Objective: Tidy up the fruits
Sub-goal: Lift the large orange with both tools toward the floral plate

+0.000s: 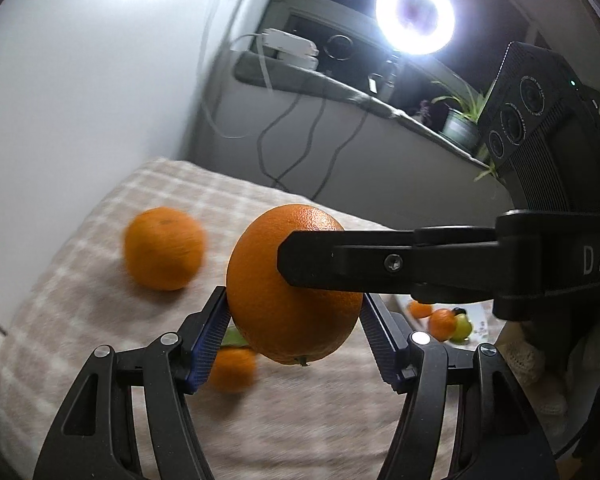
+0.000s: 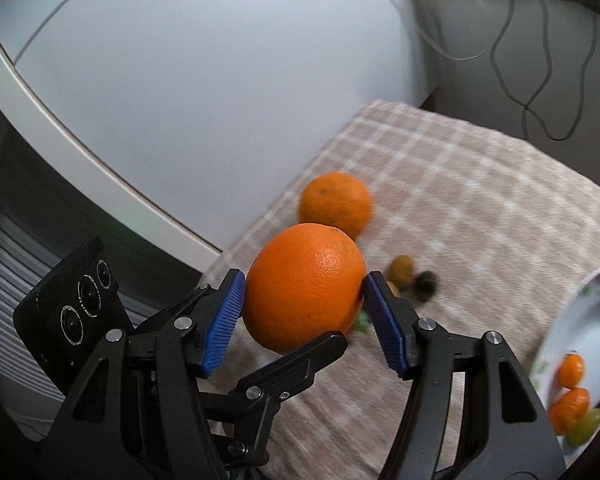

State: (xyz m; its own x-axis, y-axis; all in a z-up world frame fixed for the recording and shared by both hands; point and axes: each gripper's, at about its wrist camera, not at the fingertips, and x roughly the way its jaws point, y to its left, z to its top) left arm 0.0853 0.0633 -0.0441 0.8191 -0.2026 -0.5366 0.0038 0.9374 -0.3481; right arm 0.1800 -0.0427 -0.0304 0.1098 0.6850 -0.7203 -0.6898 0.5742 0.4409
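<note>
Both the left gripper and the right gripper have their jaws clamped on one large orange, held above the checked cloth, probably sharing the hold so it cannot slip before reaching the plate.

— Over the table: beige-and-white checked woven cloth, rumpled at the edges.
— Behind it?
— Glaring white ring lamp above a dark grey ledge; on that ledge, a flat white plastic box and a green leafy plant in a pale pot.
— Below the ledge?
— Thin dark cables, dangling in loops against the pale wall.
</note>
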